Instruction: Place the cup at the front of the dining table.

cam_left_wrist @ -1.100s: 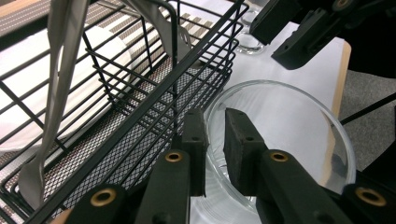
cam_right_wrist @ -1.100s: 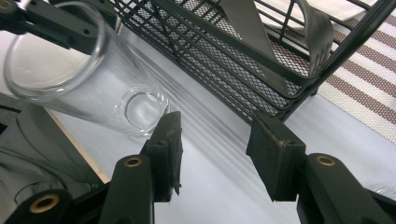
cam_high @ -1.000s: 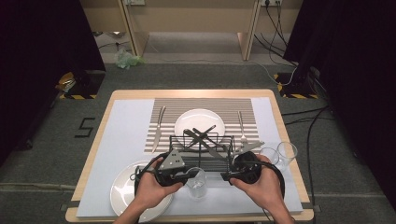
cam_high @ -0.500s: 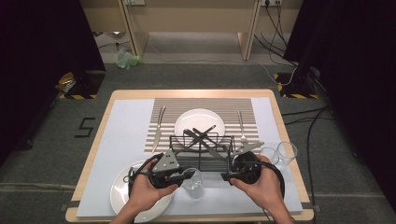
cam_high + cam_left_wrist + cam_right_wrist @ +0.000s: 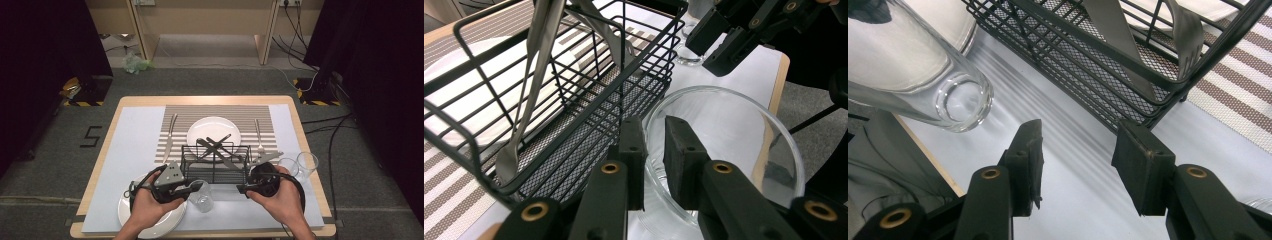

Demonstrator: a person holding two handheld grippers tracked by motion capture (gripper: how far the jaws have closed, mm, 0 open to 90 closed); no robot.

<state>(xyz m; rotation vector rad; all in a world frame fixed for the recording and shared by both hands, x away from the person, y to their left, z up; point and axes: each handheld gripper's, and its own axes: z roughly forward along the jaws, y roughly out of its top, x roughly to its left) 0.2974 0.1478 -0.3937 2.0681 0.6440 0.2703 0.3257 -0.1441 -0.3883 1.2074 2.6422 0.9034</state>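
Wire basket (image 5: 216,161) mid-tabletop, just behind both grippers; blocks passage toward far edge. Cutlery sticks up from basket, crossing above its rim. Left gripper (image 5: 192,188) clamped on rim of clear glass (image 5: 201,196), glass just beside basket's near wall; narrow gap there. Right gripper (image 5: 242,189), jaws apart, over bare mat near basket's right near corner. Two glasses (image 5: 298,165) crowd right edge. White plate (image 5: 151,216) fills near-left corner. Far-left tabletop (image 5: 135,130) open.
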